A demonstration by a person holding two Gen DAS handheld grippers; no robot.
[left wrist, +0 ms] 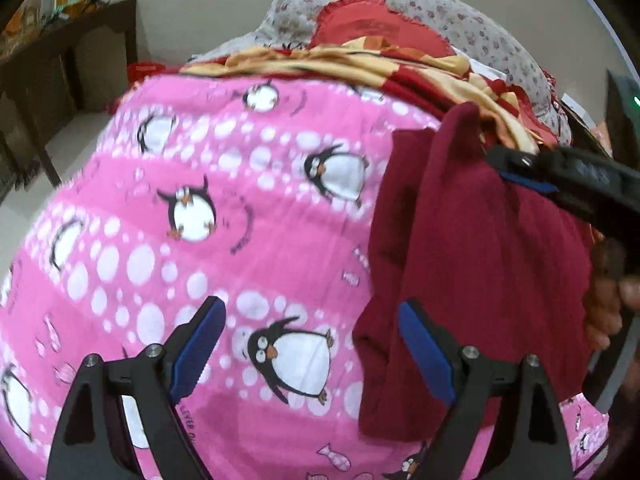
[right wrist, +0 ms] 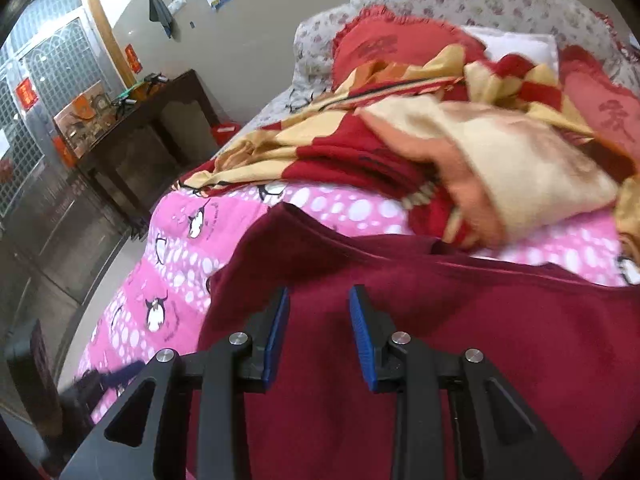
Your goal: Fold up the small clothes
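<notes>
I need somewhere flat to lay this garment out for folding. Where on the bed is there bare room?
The pink penguin-print bedspread lies bare left of the dark red knit garment, out to the bed's edge. Toward the headboard it is crowded: a rumpled red-and-cream checked blanket and red cushions.

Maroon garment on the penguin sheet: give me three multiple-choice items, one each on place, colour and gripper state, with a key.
1. Where does the maroon garment lie?
A. On the pink penguin sheet
B. On the dark wooden table
C. On the floor

2. What colour are the pads on the gripper fingers?
A. Red
B. Blue
C. White

3. How does the left gripper stand?
A. Shut on the garment
B. Shut on the sheet
C. Open, nothing between its pads

Key: 1 A, the garment spreads over the penguin print in both views. 2 B, blue pads line the black fingers of each gripper. 3 C, its pads stand wide apart with only sheet behind them.
</notes>
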